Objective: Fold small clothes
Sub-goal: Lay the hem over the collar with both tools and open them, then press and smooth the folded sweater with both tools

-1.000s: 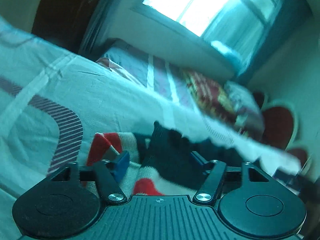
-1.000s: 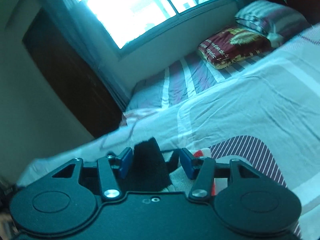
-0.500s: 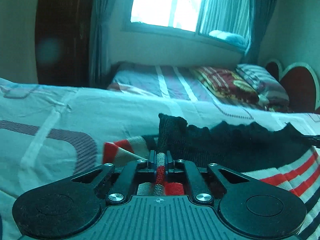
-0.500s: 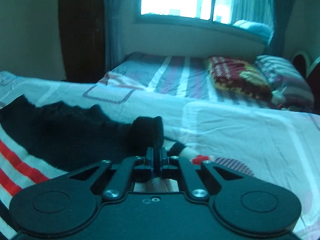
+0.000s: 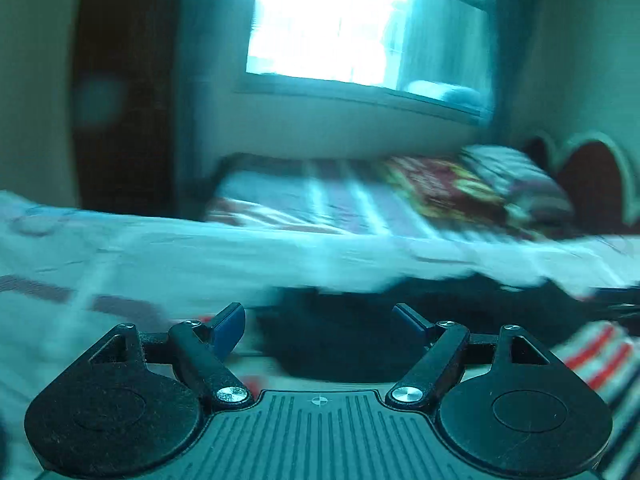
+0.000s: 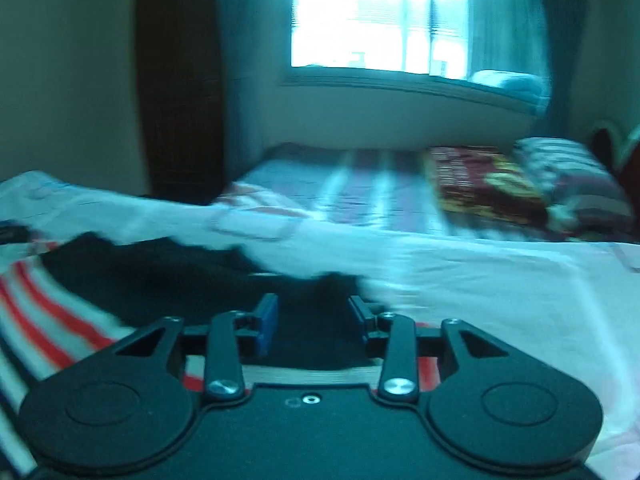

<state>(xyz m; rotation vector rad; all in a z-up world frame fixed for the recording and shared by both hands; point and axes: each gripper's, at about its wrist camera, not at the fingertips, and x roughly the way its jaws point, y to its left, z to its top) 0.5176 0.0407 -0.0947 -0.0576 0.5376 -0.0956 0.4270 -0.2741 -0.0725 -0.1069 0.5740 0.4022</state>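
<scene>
A small knitted garment, black with red and white stripes, lies on the white bedspread. In the left wrist view its black part (image 5: 340, 340) sits just ahead of my left gripper (image 5: 320, 320), which is open with blue pads (image 5: 230, 326) apart; the striped part (image 5: 592, 356) runs to the right. In the right wrist view the black part (image 6: 160, 276) spreads left and the stripes (image 6: 44, 312) lie at the far left. My right gripper (image 6: 314, 318) is open over the garment's black edge. Both views are motion-blurred.
The bedspread (image 6: 480, 280) stretches right and ahead. A second bed with striped sheets (image 6: 360, 196), a red patterned pillow (image 6: 480, 184) and a striped pillow (image 6: 572, 172) stands under the window. A dark wardrobe (image 6: 180, 100) stands at the left wall.
Half a second ago both grippers were shut on the garment's black edge. Now both have opened and let it go, and the garment lies lower on the bed.
</scene>
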